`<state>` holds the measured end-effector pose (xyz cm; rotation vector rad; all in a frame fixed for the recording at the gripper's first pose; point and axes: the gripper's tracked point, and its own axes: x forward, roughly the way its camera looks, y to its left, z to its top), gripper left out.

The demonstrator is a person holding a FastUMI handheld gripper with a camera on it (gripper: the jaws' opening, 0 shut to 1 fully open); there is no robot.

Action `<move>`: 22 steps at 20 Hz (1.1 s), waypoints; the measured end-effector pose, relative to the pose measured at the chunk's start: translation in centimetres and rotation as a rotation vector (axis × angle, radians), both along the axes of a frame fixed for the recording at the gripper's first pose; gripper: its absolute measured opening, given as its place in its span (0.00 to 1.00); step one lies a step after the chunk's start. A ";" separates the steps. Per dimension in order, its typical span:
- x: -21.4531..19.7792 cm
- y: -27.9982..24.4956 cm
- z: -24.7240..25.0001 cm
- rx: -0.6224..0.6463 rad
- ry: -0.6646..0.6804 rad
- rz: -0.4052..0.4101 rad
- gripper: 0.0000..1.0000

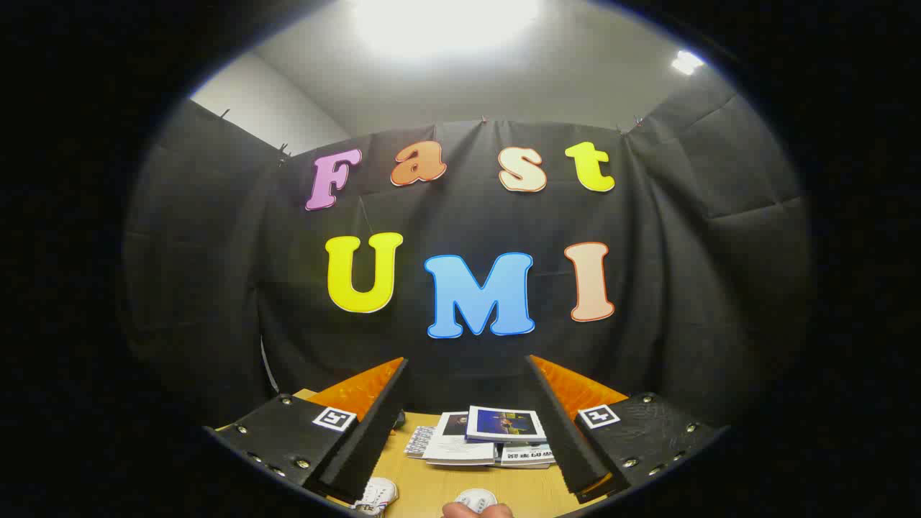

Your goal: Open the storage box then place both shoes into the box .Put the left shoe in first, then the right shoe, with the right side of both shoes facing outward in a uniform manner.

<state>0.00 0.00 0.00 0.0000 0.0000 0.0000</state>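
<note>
My gripper (468, 363) is held high above the wooden table (432, 483), tilted up toward the booth's back wall. It is open, with a wide gap and nothing between its fingers. Far below the fingers, at the near side of the table, I see parts of two white shoes: one (375, 495) under the left finger and one (476, 498) below the gap. Only a small piece of each shoe shows, so I cannot tell which is left or right.
A stack of booklets and magazines (489, 435) lies on the table below the gap between the fingers, toward the back wall. A person's fingertip (476, 511) pokes in just in front of the nearer shoe.
</note>
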 end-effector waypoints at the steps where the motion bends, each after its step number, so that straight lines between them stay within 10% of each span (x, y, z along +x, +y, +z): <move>1: 0.1 0.2 -0.2 0.003 0.006 -0.003 0.97; 22: 2.4 3.8 -7.7 0.096 0.140 0.060 0.97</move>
